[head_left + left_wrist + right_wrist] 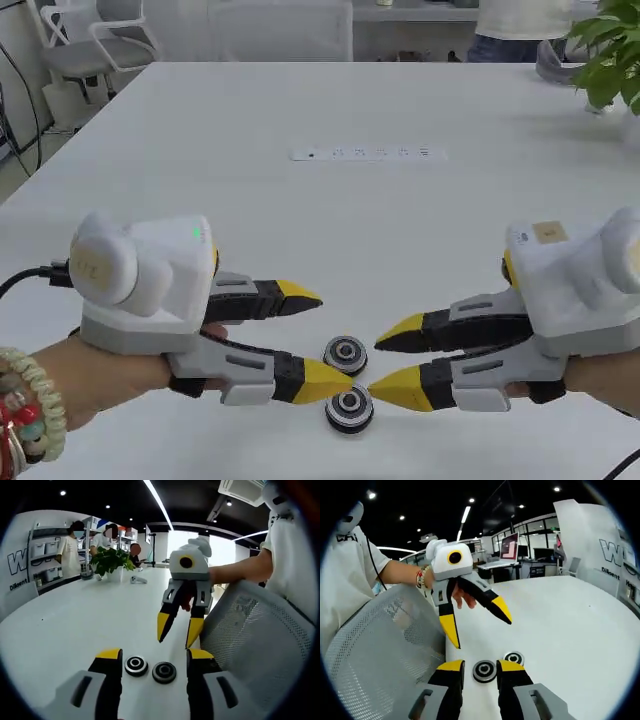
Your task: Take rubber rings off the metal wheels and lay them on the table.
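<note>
**Approach to 2 ringed wheels**

The near silver metal wheel (349,408) and the far wheel (345,352), each fitted with a black rubber ring (155,672), are set just beside each other on the white table (300,230). The left gripper (335,338) is held wide open and the right gripper (374,366) narrower, tips converging, presumably so 1 wheel can be steadied while its ring is pulled. Beyond, a white power strip (368,153) is laid.
</note>
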Motion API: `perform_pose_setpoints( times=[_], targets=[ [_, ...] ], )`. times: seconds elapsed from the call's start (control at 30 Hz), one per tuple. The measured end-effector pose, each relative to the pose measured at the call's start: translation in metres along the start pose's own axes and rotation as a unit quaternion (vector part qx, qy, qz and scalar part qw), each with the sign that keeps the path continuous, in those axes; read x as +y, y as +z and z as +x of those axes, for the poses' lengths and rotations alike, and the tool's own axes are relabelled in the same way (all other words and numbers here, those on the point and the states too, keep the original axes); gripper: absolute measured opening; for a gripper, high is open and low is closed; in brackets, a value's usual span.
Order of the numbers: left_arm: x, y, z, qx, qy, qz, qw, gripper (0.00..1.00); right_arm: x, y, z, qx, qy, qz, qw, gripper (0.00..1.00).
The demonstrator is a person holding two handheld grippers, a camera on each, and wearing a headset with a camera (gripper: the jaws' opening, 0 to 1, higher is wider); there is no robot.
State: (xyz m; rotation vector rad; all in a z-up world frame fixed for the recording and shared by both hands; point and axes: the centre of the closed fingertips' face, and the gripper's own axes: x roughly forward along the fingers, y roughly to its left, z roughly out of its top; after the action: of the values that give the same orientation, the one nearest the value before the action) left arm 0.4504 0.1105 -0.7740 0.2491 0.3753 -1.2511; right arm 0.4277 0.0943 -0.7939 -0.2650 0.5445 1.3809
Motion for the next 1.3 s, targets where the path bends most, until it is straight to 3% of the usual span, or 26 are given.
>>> perform_pose_setpoints(
  times=[0.2, 0.43, 0.6, 0.73, 0.83, 0.97, 1.13, 1.3],
  targets=[
    [-0.005, -0.013, 0.006, 0.024, -0.008, 0.013, 0.9996, 0.43, -0.006, -0.010, 0.004, 0.012, -0.009, -0.001, 0.9999, 0.22],
    [-0.006, -0.017, 0.009, 0.030, -0.013, 0.017, 0.9993, 0.38, -0.005, -0.019, 0.009, 0.031, -0.010, -0.005, 0.9995, 0.21],
    [-0.005, -0.018, 0.014, 0.025, -0.006, -0.001, 0.9997, 0.32, -0.006, -0.027, 0.014, 0.046, -0.009, -0.001, 0.9989, 0.20],
    [-0.006, -0.024, 0.018, 0.037, -0.005, 0.010, 0.9993, 0.29, -0.005, -0.034, 0.018, 0.059, -0.009, -0.001, 0.9982, 0.20],
    [-0.009, -0.028, 0.021, 0.036, -0.009, -0.001, 0.9993, 0.28, -0.005, -0.037, 0.020, 0.066, -0.008, -0.005, 0.9978, 0.19],
    [-0.017, -0.037, 0.028, 0.053, -0.017, 0.009, 0.9984, 0.26, -0.007, -0.040, 0.021, 0.070, -0.016, -0.003, 0.9974, 0.19],
    [-0.023, -0.041, 0.033, 0.059, -0.026, 0.016, 0.9978, 0.22, -0.008, -0.047, 0.024, 0.078, -0.019, -0.004, 0.9967, 0.17],
    [-0.018, -0.043, 0.032, 0.059, -0.019, 0.013, 0.9980, 0.18, -0.011, -0.046, 0.024, 0.076, -0.030, -0.001, 0.9967, 0.17]
  ],
)
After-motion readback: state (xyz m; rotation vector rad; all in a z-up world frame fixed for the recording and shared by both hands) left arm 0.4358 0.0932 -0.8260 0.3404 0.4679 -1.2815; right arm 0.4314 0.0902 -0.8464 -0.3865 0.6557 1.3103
